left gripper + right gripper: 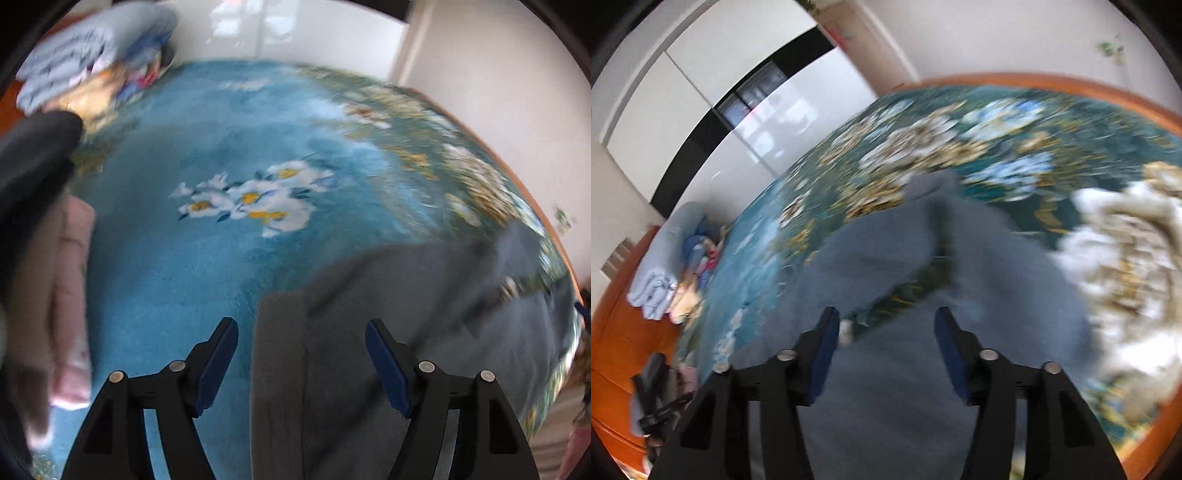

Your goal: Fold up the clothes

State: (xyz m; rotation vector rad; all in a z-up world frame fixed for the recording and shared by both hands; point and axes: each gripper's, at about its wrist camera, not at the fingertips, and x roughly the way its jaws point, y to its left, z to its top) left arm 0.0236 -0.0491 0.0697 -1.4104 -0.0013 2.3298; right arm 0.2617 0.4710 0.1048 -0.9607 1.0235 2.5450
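Grey cloth: a garment (pixel 369 332) lies spread on the blue flowered bedcover (pixel 221 147), near edge of the bed; in the right wrist view it looks like trousers (pixel 905 369), two legs parting toward the far side.
Left gripper (pixel 301 354): jaws wide, nothing pinched; the garment's left edge runs under the gap.
Right gripper (pixel 886 343): jaws apart, moderately, nothing gripped; cloth beneath.
Other laundry: a light blue folded stack (pixel 85 48) at the far left corner; pink folded cloth (pixel 70 295) and something dark at the left edge.
Blur: heavy in both views, so seams and hems are unreadable.
Step in hand: probably between folds, both tools free of the cloth.
Next move: likely calls for picking two matching points on an edge, pinching one layer cleanly, then carrying it over evenly.
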